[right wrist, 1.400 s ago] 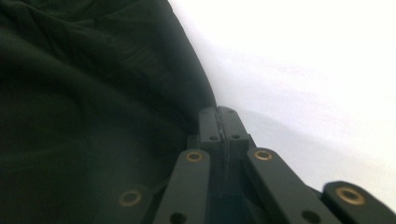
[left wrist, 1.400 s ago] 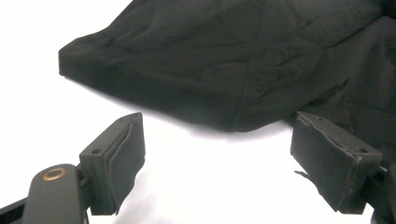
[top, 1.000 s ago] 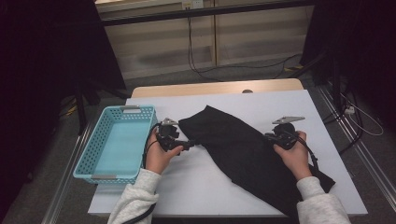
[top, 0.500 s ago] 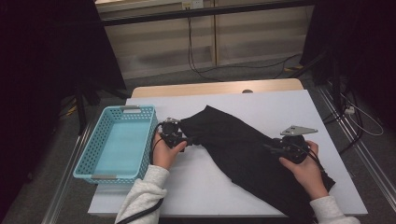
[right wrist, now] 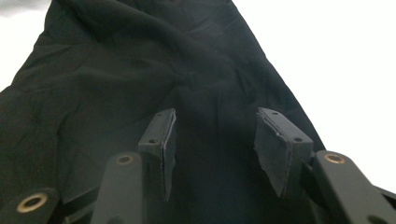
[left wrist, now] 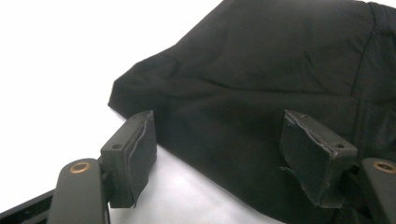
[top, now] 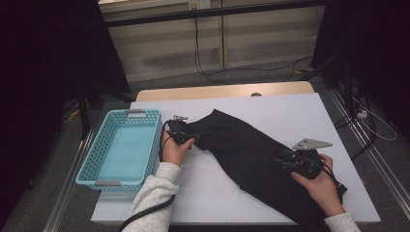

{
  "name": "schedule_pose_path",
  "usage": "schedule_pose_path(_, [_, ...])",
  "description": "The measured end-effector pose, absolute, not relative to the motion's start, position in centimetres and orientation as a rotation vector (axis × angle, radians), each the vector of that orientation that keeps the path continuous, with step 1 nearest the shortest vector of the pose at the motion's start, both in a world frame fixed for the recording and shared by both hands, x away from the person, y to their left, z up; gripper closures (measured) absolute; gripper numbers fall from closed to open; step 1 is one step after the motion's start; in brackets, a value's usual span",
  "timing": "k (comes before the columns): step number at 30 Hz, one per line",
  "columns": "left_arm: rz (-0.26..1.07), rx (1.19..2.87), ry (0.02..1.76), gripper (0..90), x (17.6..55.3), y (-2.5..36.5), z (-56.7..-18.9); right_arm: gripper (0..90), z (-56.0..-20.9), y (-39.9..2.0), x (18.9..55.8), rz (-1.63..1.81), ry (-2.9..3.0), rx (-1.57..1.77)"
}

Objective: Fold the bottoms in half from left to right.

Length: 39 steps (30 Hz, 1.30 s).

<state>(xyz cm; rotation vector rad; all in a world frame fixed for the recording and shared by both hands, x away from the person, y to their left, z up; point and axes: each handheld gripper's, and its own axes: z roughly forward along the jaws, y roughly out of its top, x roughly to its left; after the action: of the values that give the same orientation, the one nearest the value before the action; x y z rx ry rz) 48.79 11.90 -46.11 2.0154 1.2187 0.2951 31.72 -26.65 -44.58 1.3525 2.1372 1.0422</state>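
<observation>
Both tongs (top: 197, 137) (top: 280, 162) hover open over the black cloth (top: 251, 154).

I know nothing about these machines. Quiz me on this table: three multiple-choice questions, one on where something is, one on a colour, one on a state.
1. Where does the basket stand?
A. left of the black cloth
B. on top of the cloth
C. at the table's right edge

2. What colour is the basket?
A. red
B. light blue
C. yellow

3. How are the left tongs?
A. open at the cloth's edge
C. clamped on the basket's rim
B. shut on a cup

Answers:
1 A, the high view shows it by the left hand, beside the cloth.
2 B, its perforated walls are light blue.
3 A, the left gripper view shows both pads apart, gripping nothing.
</observation>
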Motion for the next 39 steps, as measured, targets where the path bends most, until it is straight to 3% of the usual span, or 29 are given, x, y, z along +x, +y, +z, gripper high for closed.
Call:
schedule_pose_path(12, [0.295, 2.025, 1.218, 24.6, 49.9, 11.7, -46.2, 48.1, -44.6, -26.8, 31.2, 1.054, 2.140, 1.349])
schedule_pose_path(14, [0.300, 2.019, 1.228, 28.8, 49.9, 11.6, -46.2, 48.1, -44.6, -26.8, 31.2, 1.062, 2.141, 1.351])
schedule_pose_path(20, [0.284, 2.025, 1.244, 52.4, 50.1, 11.9, -46.0, 48.1, -44.7, -26.7, 31.1, 1.059, 2.152, 1.337])
schedule_pose_path(22, [0.281, 2.028, 1.249, 53.4, 50.1, 11.8, -45.9, 48.0, -44.7, -26.6, 31.1, 1.058, 2.154, 1.338])
schedule_pose_path(30, [0.358, 2.009, 1.254, 30.3, 50.4, 11.6, -45.7, 47.6, -44.6, -26.8, 31.0, 1.067, 2.145, 1.336])
schedule_pose_path(39, [0.403, 2.058, 1.227, 26.6, 51.8, 11.6, -46.3, 48.3, -44.5, -26.7, 31.0, 1.076, 2.155, 1.319])
